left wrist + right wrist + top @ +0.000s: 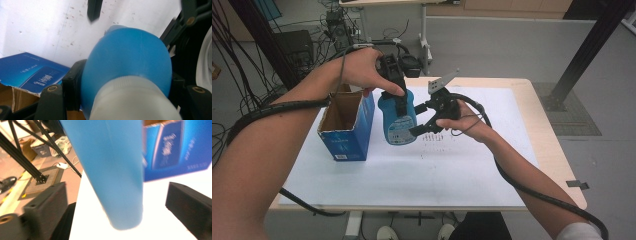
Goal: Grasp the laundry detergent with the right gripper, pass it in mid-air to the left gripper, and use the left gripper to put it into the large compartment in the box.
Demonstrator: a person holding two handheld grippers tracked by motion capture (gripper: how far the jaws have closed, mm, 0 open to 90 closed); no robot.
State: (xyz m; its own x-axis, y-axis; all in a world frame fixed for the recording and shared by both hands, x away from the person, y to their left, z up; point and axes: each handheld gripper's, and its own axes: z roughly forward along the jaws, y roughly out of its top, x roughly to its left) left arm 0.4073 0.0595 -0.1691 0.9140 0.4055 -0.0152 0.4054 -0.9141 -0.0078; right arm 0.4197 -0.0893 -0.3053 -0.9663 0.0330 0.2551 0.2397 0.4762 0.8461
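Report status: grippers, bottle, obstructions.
Left gripper shut on blue bottle, held above the table. Right gripper open beside it. Open blue box close at left.

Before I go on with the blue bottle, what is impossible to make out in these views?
- Inside of the open blue box: high view, its front wall hides the bottom.
- Blue bottle label text: too small in the high view, motion-blurred in the right gripper view.
- Bottle's cap top: left gripper view, cut off by the lower edge.
- Left gripper pad contact: left gripper view, hidden behind the bottle's shoulder.
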